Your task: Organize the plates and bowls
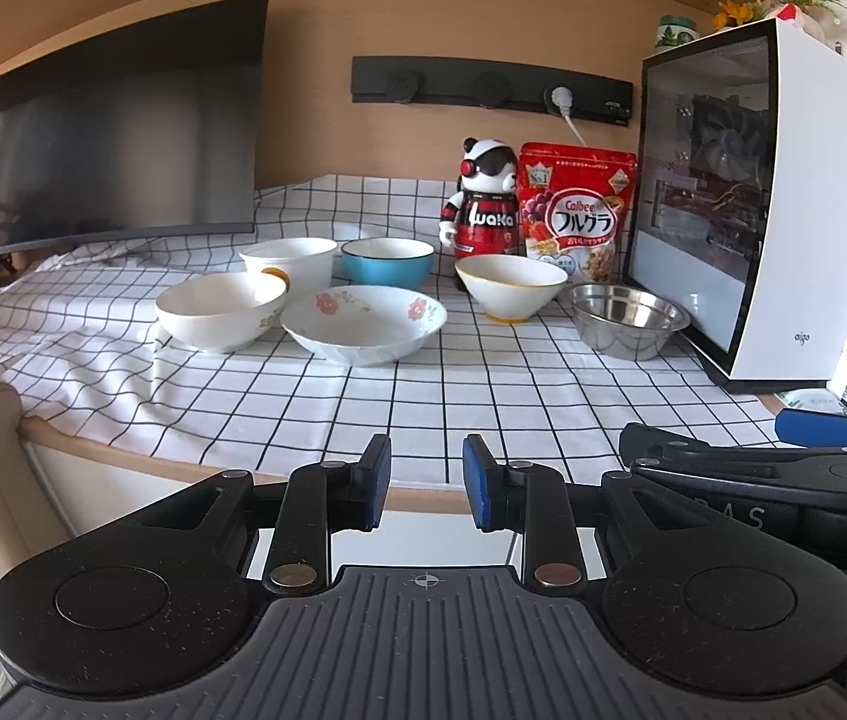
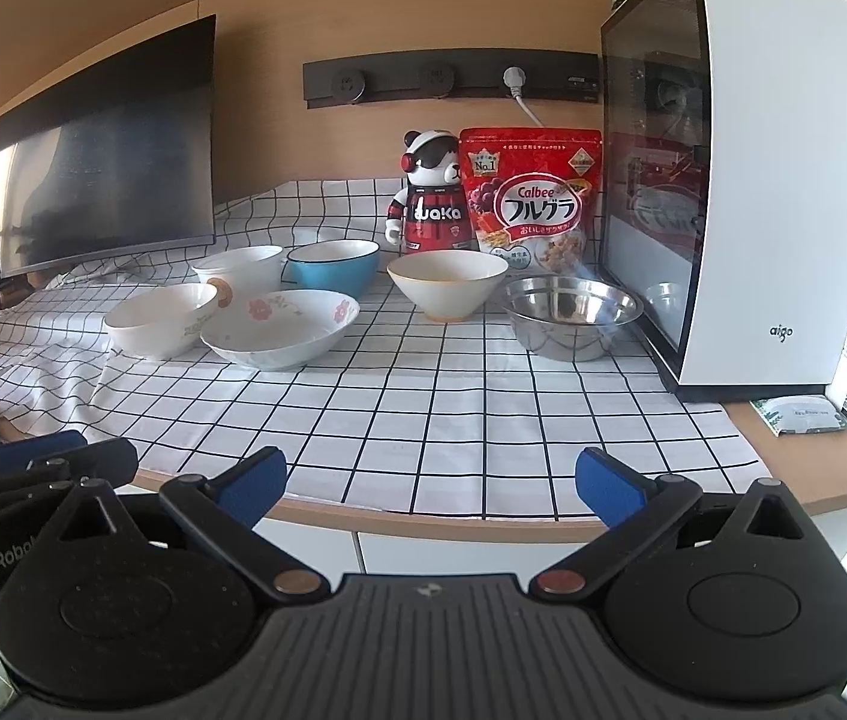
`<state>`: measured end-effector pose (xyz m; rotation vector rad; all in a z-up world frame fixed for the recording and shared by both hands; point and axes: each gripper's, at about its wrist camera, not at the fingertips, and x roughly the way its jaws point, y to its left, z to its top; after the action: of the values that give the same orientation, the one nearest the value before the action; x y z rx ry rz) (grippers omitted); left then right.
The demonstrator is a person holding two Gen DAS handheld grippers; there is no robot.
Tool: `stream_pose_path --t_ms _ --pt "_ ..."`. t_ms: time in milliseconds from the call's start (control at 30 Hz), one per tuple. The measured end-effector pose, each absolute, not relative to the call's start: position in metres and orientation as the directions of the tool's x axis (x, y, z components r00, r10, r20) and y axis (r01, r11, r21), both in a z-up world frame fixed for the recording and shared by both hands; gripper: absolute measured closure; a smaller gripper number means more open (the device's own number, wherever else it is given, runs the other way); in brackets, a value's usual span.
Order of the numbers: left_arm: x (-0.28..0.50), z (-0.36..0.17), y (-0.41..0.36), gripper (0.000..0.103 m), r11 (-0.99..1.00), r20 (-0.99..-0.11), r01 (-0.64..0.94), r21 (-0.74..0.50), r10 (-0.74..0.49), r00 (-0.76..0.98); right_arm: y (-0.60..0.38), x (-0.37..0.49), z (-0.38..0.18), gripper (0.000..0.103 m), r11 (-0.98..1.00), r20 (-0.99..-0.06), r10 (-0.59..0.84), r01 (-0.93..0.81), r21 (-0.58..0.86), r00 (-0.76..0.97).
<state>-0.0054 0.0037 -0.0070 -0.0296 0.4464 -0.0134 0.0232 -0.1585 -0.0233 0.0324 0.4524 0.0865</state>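
Observation:
Several bowls stand on the checked tablecloth: a white bowl at left, a tall white bowl behind it, a blue bowl, a shallow flowered bowl in front, a white cone-shaped bowl and a steel bowl at right. The same bowls show in the right wrist view, with the flowered bowl and steel bowl. My left gripper is partly open and empty at the table's front edge. My right gripper is wide open and empty, beside it.
A dark monitor stands at the back left. A bear figure and a red cereal bag stand behind the bowls. A white computer case stands at the right. A small packet lies on the bare table corner.

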Motion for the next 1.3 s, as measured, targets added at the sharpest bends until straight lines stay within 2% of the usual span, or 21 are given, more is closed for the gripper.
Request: stream_pose_path --t_ms 1300 --pt "0.001 -0.012 -0.01 0.074 1.0 -0.423 0.008 -0.027 -0.018 0.906 -0.164 0.027 -0.028 0.001 0.997 -0.439 0.078 -0.061 0.052 0.895"
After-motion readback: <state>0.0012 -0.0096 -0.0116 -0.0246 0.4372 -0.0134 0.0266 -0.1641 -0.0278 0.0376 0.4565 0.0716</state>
